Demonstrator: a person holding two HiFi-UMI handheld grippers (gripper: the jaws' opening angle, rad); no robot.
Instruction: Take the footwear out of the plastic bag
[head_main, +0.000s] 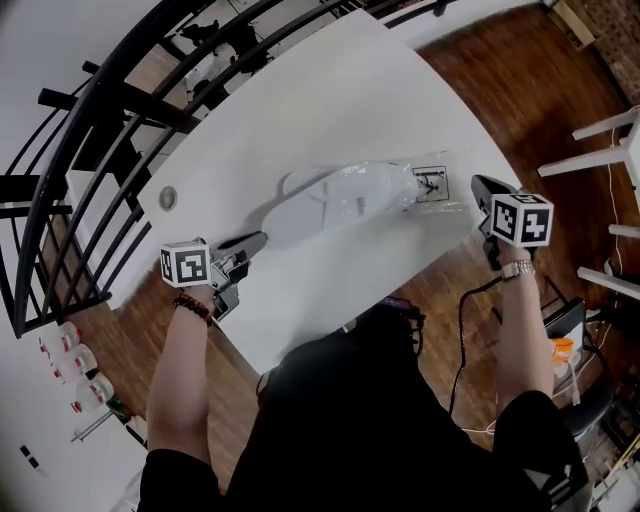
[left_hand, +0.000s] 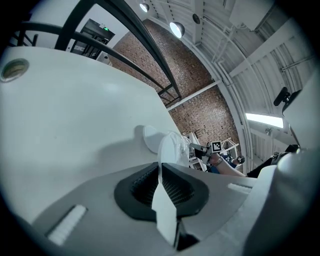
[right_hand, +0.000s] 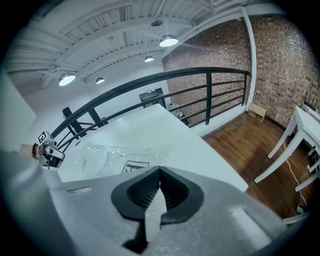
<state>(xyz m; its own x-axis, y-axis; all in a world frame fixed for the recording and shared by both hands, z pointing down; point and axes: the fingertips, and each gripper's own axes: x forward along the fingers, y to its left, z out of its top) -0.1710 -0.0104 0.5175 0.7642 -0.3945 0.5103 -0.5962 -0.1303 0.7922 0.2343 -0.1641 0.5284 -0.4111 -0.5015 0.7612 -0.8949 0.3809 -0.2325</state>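
Left tool (head_main: 262, 238) tight on one of two slippers (head_main: 312, 214), right tool (head_main: 478, 184) tight on one plastic bag (head_main: 432, 186)

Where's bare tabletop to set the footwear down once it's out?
Widest bare patch: the far half of the table, between the plastic bag and the railing. A narrower strip runs along the near edge, between left gripper and right gripper. Crowded: the middle band, where they hold the slipper and the bag.
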